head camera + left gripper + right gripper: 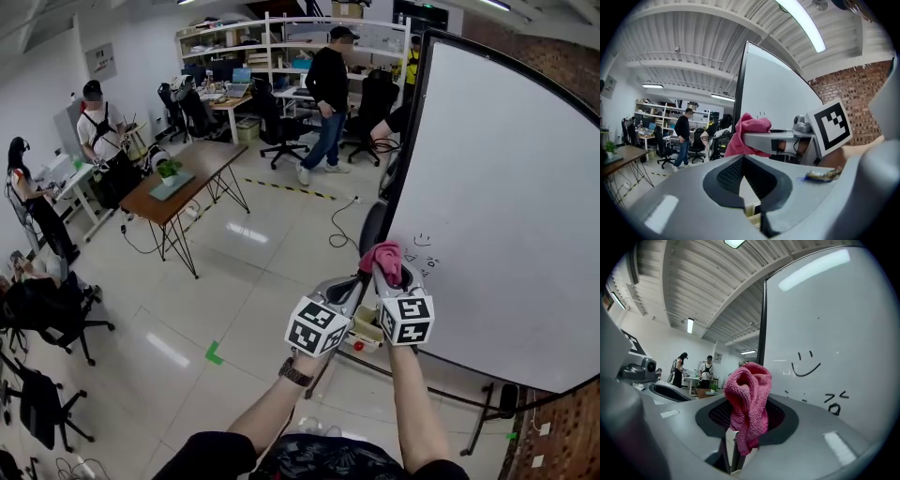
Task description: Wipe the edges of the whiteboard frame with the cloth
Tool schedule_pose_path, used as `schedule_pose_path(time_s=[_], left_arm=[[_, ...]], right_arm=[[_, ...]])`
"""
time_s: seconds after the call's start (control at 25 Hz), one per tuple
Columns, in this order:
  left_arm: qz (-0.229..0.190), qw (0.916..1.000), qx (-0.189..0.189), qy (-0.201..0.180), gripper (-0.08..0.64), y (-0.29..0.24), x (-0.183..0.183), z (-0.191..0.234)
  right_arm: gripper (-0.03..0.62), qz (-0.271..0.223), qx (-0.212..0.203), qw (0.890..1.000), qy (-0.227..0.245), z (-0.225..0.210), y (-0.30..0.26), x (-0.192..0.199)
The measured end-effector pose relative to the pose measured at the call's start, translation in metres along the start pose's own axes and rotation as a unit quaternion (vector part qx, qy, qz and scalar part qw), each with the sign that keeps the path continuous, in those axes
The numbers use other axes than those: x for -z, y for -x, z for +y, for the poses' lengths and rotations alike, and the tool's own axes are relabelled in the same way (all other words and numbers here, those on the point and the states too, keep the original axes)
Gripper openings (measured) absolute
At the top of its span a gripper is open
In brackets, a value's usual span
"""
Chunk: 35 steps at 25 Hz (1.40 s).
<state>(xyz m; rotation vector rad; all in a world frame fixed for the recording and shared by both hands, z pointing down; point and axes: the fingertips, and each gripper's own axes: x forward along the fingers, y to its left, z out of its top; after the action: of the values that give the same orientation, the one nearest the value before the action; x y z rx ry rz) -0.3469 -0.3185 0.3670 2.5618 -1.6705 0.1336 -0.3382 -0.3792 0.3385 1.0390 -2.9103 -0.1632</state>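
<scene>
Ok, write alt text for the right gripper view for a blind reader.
The right gripper holds a bunched pink cloth in its jaws, close to the black frame of a whiteboard with a smiley face drawn on it. Two people stand in the office behind.

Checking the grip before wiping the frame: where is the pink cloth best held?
By its lower tail, from behind, as the right gripper does now: the pink cloth is pinched low between the jaws, its bunched wad standing beyond the tips, so soft fabric, not the jaws, would likely meet the whiteboard frame.
</scene>
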Motion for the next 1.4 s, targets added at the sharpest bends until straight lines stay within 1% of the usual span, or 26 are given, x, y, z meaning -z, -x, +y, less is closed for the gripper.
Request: schedule_pose_path(time_s=[0.08,0.24,0.32,0.44,0.6,0.72,0.84,0.96,1.08,1.16,1.28,1.4], left_arm=[[0.001,0.9999,0.001,-0.016,-0.003,-0.007,-0.013,0.005],[-0.006,0.9995,-0.004,-0.032,-0.003,-0.011,-0.042,-0.009],[-0.01,0.9989,-0.006,-0.046,-0.003,-0.009,-0.06,-0.008],[-0.01,0.9977,-0.008,-0.067,-0.002,-0.005,-0.077,-0.002],[-0.038,0.9944,-0.011,-0.098,-0.002,-0.01,-0.118,0.003],[-0.056,0.9902,-0.01,-0.127,-0.003,-0.015,-0.151,-0.001],[-0.08,0.9843,-0.006,-0.158,-0.002,-0.018,-0.188,-0.008],[-0.1,0.9789,-0.002,-0.178,-0.003,-0.016,-0.225,-0.012],[-0.109,0.9731,-0.007,-0.203,-0.003,-0.016,-0.255,-0.013],[-0.117,0.97,-0.007,-0.213,-0.003,-0.017,-0.274,-0.014],[-0.134,0.9667,0.005,-0.218,-0.003,-0.014,-0.303,-0.018],[-0.154,0.9596,0.004,-0.236,-0.003,-0.006,-0.331,-0.02]], right_arm=[[0.127,-0.007,0.01,1.0,-0.006,-0.009,-0.004,-0.015],[0.127,-0.003,0.01,1.0,-0.002,-0.02,0.011,-0.039],[0.127,-0.003,0.012,1.0,0.014,-0.022,0.009,-0.056],[0.126,-0.007,0.009,0.999,0.046,-0.022,0.003,-0.081],[0.126,-0.038,-0.002,0.996,0.079,-0.029,0.001,-0.118],[0.127,-0.058,-0.01,0.994,0.092,-0.031,0.004,-0.142],[0.126,-0.081,-0.013,0.992,0.101,-0.035,0.009,-0.171],[0.127,-0.094,-0.014,0.988,0.123,-0.035,0.011,-0.206],[0.127,-0.102,-0.01,0.985,0.137,-0.04,0.011,-0.237],[0.127,-0.108,-0.008,0.983,0.145,-0.044,0.011,-0.257],[0.127,-0.123,-0.005,0.979,0.163,-0.047,0.015,-0.291],[0.127,-0.137,-0.002,0.975,0.177,-0.045,0.018,-0.324]])
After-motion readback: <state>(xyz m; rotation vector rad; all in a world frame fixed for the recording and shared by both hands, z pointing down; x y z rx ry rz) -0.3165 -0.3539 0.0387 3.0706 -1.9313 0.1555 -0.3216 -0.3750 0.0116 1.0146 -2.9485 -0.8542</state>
